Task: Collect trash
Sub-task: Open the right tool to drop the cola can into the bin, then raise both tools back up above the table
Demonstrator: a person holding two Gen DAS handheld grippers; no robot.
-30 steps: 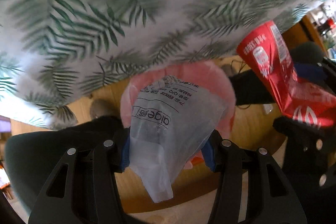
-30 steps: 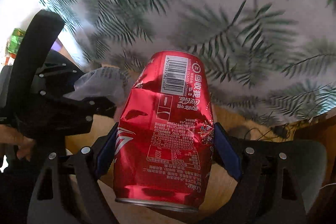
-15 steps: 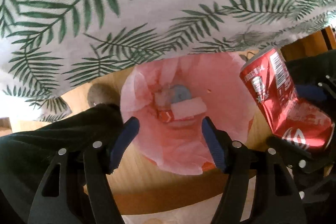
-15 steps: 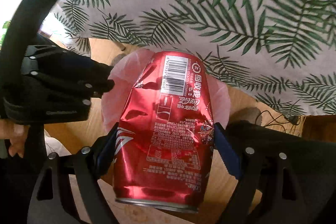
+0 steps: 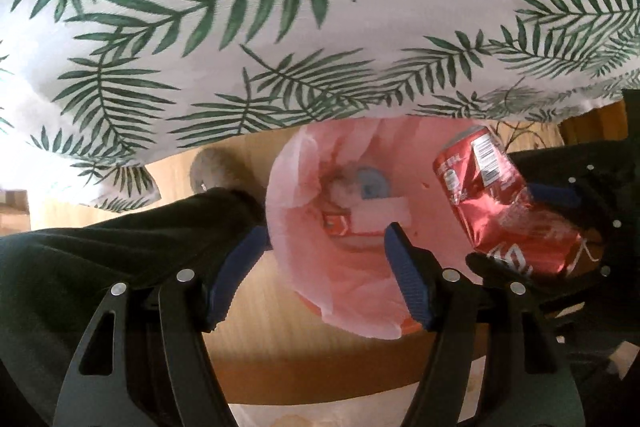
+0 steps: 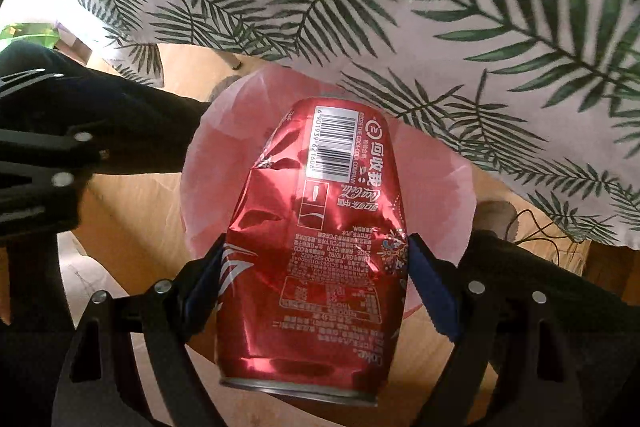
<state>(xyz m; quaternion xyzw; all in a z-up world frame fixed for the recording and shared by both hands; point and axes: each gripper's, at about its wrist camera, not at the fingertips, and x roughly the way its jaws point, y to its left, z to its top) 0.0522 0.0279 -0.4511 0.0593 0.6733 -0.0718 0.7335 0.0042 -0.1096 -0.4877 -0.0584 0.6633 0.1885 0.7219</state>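
Palm-leaf tablecloth (image 5: 280, 7) (white, green), wooden floor (image 5: 328, 359), warm light

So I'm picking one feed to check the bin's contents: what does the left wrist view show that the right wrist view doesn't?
Only the left wrist view looks into the pink-lined bin, showing trash at its bottom beyond the open, empty left gripper. Only the right wrist view shows the right gripper shut on the crushed red can, which hides the bin's inside. Both show the can, the bin and the palm-leaf tablecloth.

"Coca-Cola", "回收我" on red can (image 6: 316, 243)
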